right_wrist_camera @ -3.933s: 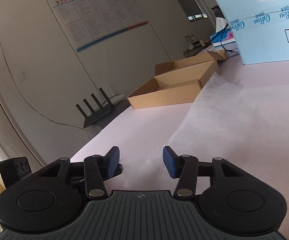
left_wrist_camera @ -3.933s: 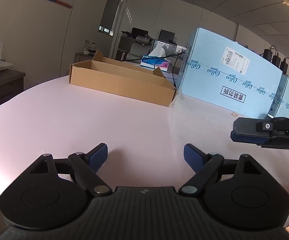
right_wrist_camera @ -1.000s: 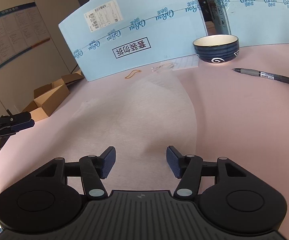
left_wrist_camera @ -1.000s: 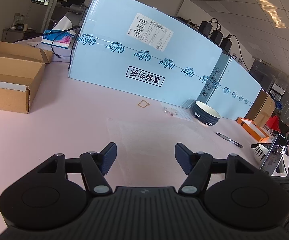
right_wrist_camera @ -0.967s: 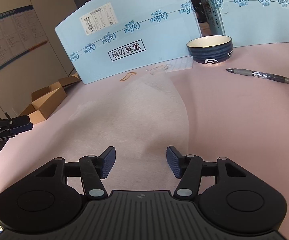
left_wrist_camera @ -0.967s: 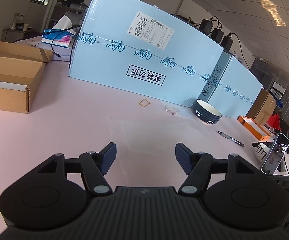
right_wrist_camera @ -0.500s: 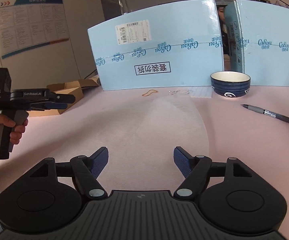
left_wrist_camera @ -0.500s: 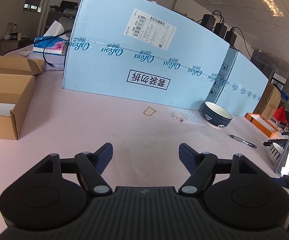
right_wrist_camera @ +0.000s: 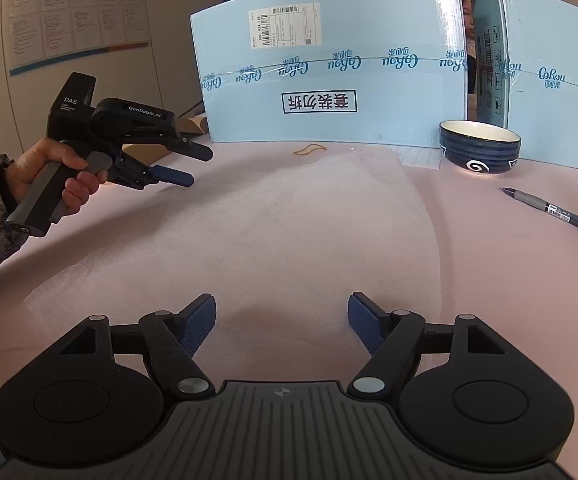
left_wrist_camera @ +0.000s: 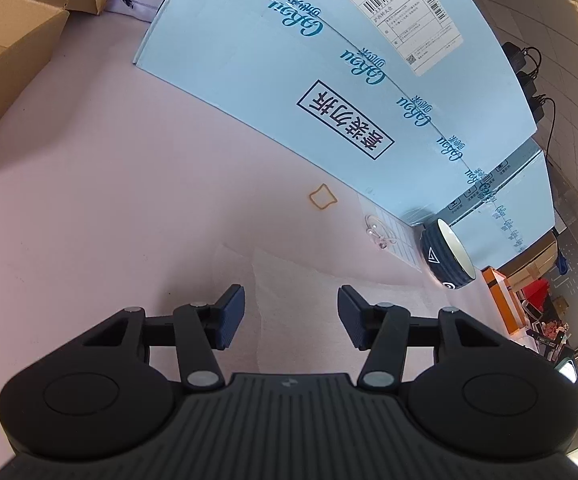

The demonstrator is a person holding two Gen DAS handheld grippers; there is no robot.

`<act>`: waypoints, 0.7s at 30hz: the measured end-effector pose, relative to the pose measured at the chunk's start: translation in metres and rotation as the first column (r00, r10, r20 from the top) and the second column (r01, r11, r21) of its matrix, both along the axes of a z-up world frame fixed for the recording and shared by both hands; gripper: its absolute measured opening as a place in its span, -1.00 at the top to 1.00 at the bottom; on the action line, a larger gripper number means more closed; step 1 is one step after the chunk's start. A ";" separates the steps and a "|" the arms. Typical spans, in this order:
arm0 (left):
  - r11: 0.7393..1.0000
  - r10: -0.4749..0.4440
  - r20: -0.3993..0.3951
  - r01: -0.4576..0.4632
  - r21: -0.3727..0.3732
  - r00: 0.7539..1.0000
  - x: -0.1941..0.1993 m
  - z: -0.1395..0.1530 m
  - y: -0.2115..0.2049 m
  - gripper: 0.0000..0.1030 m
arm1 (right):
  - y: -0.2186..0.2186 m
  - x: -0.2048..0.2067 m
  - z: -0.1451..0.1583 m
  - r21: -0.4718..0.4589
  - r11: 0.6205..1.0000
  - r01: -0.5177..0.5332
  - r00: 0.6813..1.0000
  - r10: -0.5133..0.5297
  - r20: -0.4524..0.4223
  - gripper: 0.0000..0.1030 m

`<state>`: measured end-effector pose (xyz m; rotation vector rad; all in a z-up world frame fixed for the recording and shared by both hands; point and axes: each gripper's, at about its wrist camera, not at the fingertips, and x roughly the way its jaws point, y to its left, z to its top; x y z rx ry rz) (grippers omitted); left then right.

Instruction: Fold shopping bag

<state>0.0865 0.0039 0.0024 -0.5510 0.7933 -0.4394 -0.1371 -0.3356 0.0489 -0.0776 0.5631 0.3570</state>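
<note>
The shopping bag (right_wrist_camera: 289, 220) is a thin pale sheet lying flat on the pink table (right_wrist_camera: 509, 260). In the left wrist view one corner of the bag (left_wrist_camera: 289, 280) lies just ahead of my left gripper (left_wrist_camera: 291, 312). Its jaws are closing, and nothing is pressed between the pads. The right wrist view shows that left gripper (right_wrist_camera: 193, 168) held in a hand over the bag's far left edge. My right gripper (right_wrist_camera: 281, 308) hovers over the bag's near edge with its jaws opening and nothing between them.
Tall light-blue cartons (right_wrist_camera: 329, 80) wall off the back of the table. A dark blue bowl (right_wrist_camera: 479, 146) and a pen (right_wrist_camera: 553, 212) lie to the right of the bag. A rubber band (left_wrist_camera: 323, 199) lies beyond it. An open cardboard box (left_wrist_camera: 9, 60) stands at the far left.
My left gripper has rolled and moved in toward the bag's corner, and its jaws have narrowed. The right gripper's jaws have spread wider. The left gripper now shows larger in the right wrist view.
</note>
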 end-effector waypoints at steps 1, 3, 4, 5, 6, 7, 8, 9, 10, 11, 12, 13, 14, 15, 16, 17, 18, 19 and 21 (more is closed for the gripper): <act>1.000 0.001 -0.002 -0.001 0.011 1.000 0.001 0.000 -0.002 0.07 | 0.002 -0.001 0.000 -0.013 1.000 -0.001 1.000 0.001 0.003 -0.51; 1.000 0.000 -0.004 0.000 0.030 1.000 0.002 0.001 -0.005 0.07 | 0.006 -0.002 -0.001 -0.037 0.999 -0.005 1.000 0.005 0.011 -0.52; 0.999 -0.003 -0.005 0.003 0.034 1.000 0.003 0.001 -0.006 0.07 | 0.007 -0.002 -0.002 -0.047 0.999 -0.006 1.000 0.007 0.014 -0.52; 0.999 -0.005 -0.007 0.005 0.038 1.000 0.004 0.001 -0.007 0.07 | 0.007 -0.003 -0.002 -0.041 0.999 -0.005 1.000 0.006 0.014 -0.52; 0.999 -0.009 -0.010 0.009 0.043 1.000 0.005 0.001 -0.008 0.07 | 0.005 -0.003 -0.002 -0.027 1.000 -0.005 1.000 0.005 0.014 -0.52; 0.999 -0.012 -0.014 0.013 0.048 1.000 0.006 0.002 -0.009 0.07 | 0.004 -0.003 -0.002 -0.014 1.000 -0.004 1.000 0.005 0.013 -0.52; 0.998 -0.014 -0.018 0.015 0.056 1.000 0.007 0.002 -0.010 0.07 | 0.003 -0.005 -0.002 -0.006 1.000 -0.004 1.000 0.004 0.014 -0.52; 0.998 -0.016 -0.021 0.017 0.064 1.000 0.007 0.002 -0.012 0.07 | 0.002 -0.007 -0.002 0.001 1.000 -0.003 1.000 0.003 0.016 -0.52; 0.997 -0.019 -0.024 0.021 0.074 1.000 0.008 0.003 -0.013 0.07 | 0.002 -0.008 -0.002 0.003 1.000 -0.003 1.000 0.003 0.017 -0.52; 0.995 -0.026 -0.029 0.028 0.093 0.999 0.009 0.004 -0.016 0.07 | 0.002 -0.008 -0.002 0.004 1.000 -0.003 1.000 0.003 0.018 -0.52; 0.993 -0.031 -0.033 0.035 0.111 0.999 0.009 0.005 -0.018 0.09 | 0.002 -0.009 -0.002 0.006 1.000 -0.003 1.000 0.003 0.019 -0.52; 0.990 -0.037 -0.038 0.042 0.133 0.999 0.009 0.007 -0.021 0.11 | 0.002 -0.009 -0.002 0.009 1.000 -0.003 1.000 0.003 0.019 -0.52; 0.986 -0.044 -0.048 0.051 0.162 0.998 0.010 0.008 -0.024 0.17 | 0.002 -0.010 -0.002 0.013 1.000 -0.003 1.000 0.003 0.019 -0.52; 0.983 -0.043 -0.056 0.053 0.178 0.998 0.011 0.010 -0.025 0.24 | 0.001 -0.011 -0.002 0.020 1.000 -0.003 1.000 0.003 0.019 -0.52; 0.982 -0.038 -0.065 0.049 0.184 0.997 0.012 0.009 -0.024 0.29 | 0.000 -0.011 -0.002 0.027 1.000 -0.003 1.000 0.002 0.020 -0.52; 0.980 -0.032 -0.074 0.046 0.191 0.997 0.013 0.009 -0.023 0.38 | -0.001 -0.011 -0.002 0.034 0.999 -0.002 1.000 0.002 0.020 -0.52; 0.980 -0.027 -0.083 0.043 0.197 0.996 0.014 0.009 -0.022 0.50 | -0.002 -0.012 -0.002 0.041 0.999 -0.002 1.000 0.001 0.020 -0.52; 0.979 -0.024 -0.089 0.041 0.200 0.996 0.015 0.008 -0.021 0.56 | -0.002 -0.012 -0.002 0.048 0.999 -0.002 1.000 0.001 0.020 -0.52; 0.976 -0.024 -0.098 0.045 0.214 0.995 0.016 0.008 -0.020 0.68 | -0.004 -0.011 -0.002 0.059 0.998 -0.002 1.000 0.001 0.019 -0.52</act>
